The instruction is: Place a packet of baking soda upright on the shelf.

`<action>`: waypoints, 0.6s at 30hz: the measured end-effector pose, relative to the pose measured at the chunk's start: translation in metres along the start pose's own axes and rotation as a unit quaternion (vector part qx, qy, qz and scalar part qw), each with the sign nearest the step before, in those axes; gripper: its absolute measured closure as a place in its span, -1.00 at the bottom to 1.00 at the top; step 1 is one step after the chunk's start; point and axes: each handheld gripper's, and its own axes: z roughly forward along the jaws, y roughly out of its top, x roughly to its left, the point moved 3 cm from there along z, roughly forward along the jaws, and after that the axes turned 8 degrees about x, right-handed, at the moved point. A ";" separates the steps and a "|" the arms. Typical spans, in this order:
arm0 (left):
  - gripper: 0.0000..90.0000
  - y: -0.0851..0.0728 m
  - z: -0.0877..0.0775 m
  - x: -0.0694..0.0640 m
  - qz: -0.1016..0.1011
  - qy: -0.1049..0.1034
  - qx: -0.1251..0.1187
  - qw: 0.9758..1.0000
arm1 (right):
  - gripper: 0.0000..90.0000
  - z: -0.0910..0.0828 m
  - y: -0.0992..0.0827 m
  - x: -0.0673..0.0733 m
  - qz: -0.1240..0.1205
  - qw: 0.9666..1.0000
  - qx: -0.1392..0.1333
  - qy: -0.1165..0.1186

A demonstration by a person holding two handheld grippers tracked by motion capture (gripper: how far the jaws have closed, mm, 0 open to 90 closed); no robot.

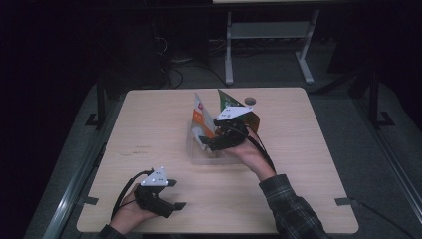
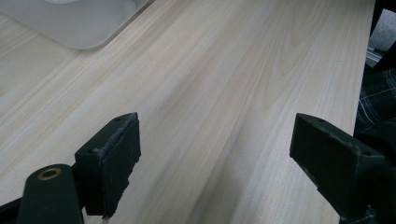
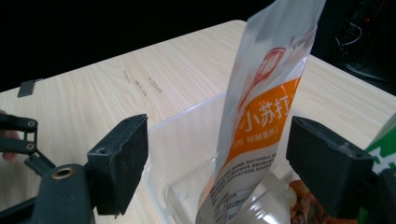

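A clear plastic box (image 1: 198, 157) stands at the table's middle. In it a white and orange snack bag (image 1: 201, 113) stands upright beside a green bag (image 1: 227, 98) and an orange-brown bag (image 1: 254, 120). My right gripper (image 1: 209, 143) reaches over the box from the right. In the right gripper view the white and orange bag (image 3: 261, 121) stands between the wide jaws of this gripper (image 3: 217, 137), the left pad well clear of it, above the box rim (image 3: 182, 116). My left gripper (image 1: 175, 194) rests near the front left edge, open over bare wood (image 2: 215, 140).
A small round grey disc (image 1: 250, 101) sits in the tabletop behind the bags. A corner of the clear box (image 2: 79, 28) lies ahead of my left gripper. A white metal frame (image 1: 268, 30) and cables stand on the floor beyond the table.
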 end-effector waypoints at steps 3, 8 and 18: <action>-0.65 0.000 0.000 -0.001 0.002 -0.001 0.001 1.000 | -0.54 -0.004 -0.003 0.002 0.000 1.000 0.001 0.002; -0.65 0.000 -0.001 -0.001 0.003 -0.001 -0.001 1.000 | -0.53 -0.011 -0.008 0.005 -0.004 1.000 0.000 0.005; -0.65 0.000 -0.002 -0.003 0.010 -0.004 -0.011 1.000 | -0.52 -0.023 -0.020 0.009 -0.030 0.999 -0.006 0.014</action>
